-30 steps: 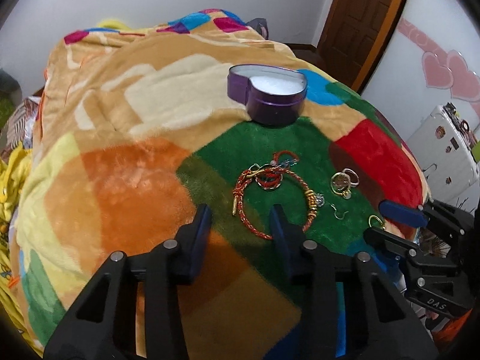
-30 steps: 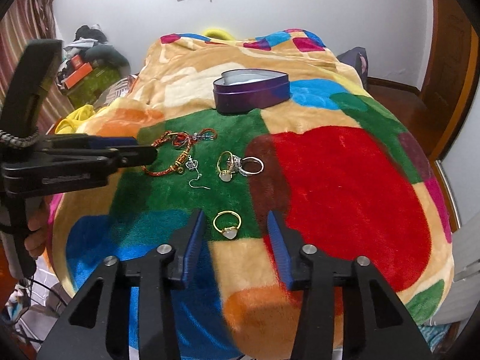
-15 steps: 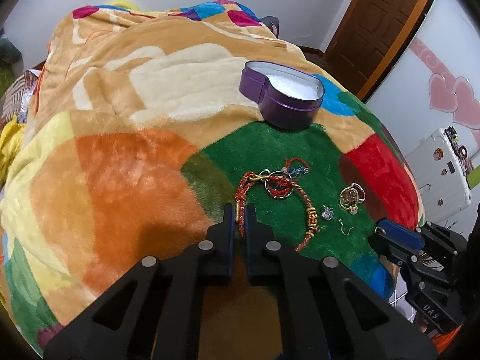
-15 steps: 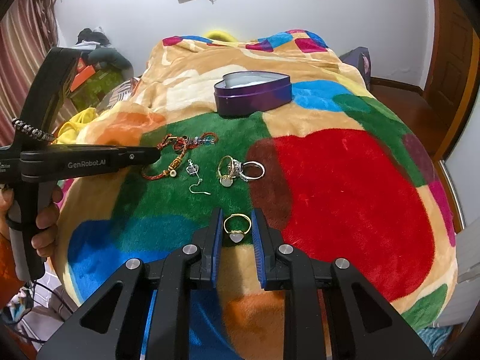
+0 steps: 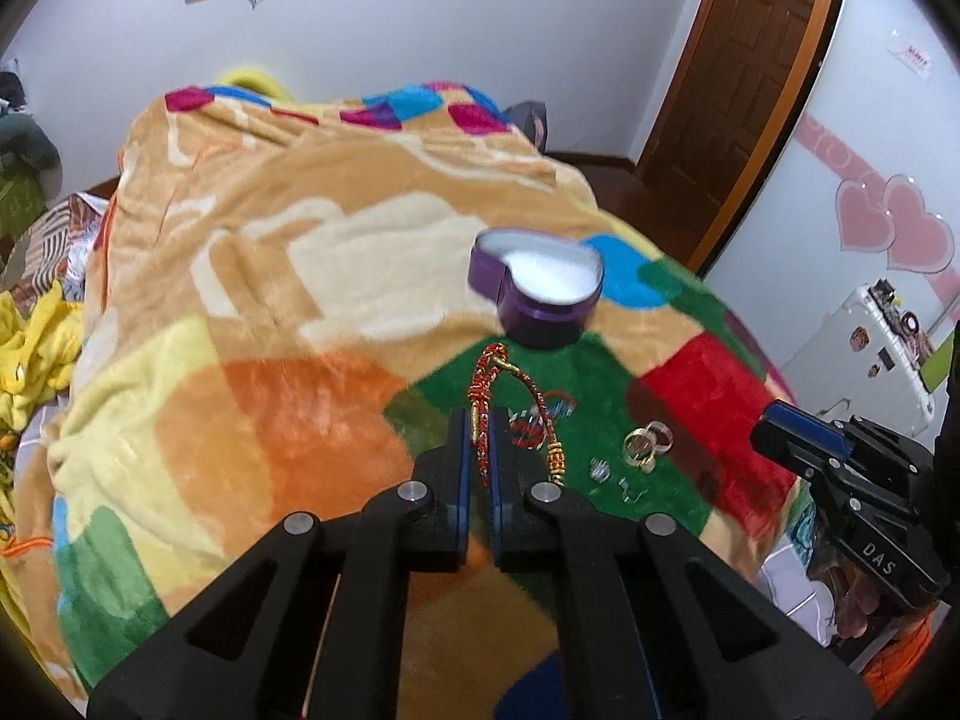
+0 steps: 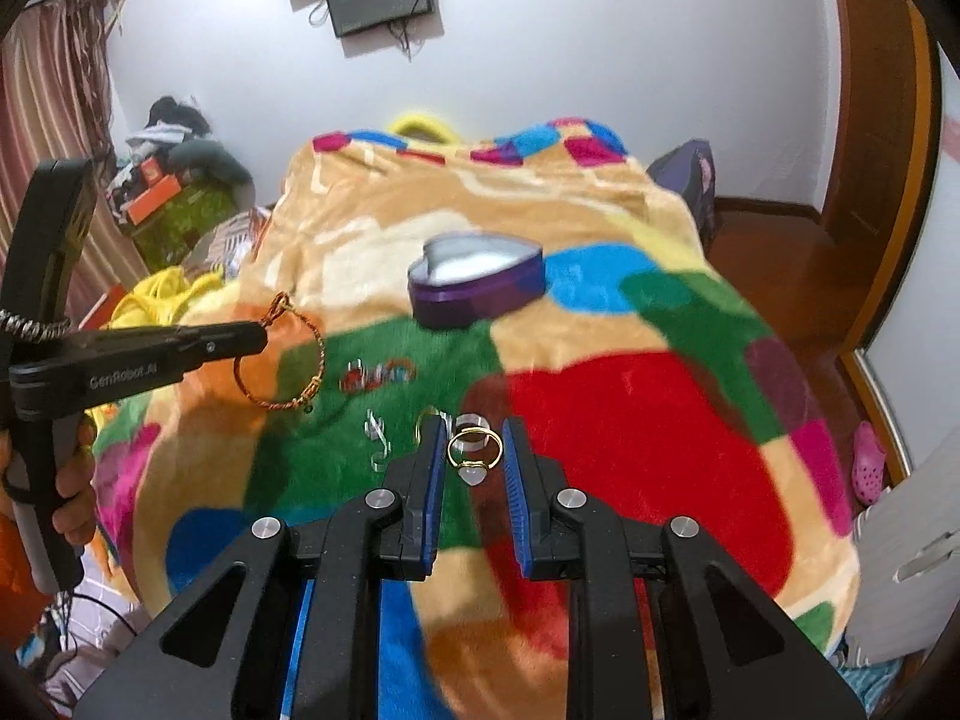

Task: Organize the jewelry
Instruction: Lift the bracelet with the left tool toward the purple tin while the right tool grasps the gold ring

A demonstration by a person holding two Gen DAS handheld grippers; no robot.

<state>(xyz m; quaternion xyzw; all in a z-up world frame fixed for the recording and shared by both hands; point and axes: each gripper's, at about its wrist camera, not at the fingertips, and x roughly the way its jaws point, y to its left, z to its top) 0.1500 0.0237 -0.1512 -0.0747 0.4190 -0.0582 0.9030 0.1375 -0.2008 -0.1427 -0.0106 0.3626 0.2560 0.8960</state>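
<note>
Over the blanket (image 5: 252, 360), left claw (image 5: 474, 420) clamping bracelet (image 5: 480, 396), right claw (image 6: 474, 450) pinching ring (image 6: 474, 450).

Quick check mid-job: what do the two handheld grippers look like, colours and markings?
Both are black plastic with silver pivot bolts and blue finger pads. The left gripper reads "GenRobot.AI" on its side, with a coiled cable. The right gripper shows "DAS" in white.

Both my wrist cameras look forward and down over the blanket (image 5: 252, 372), sharing the heart-shaped purple tin (image 5: 543, 294) ahead.
</note>
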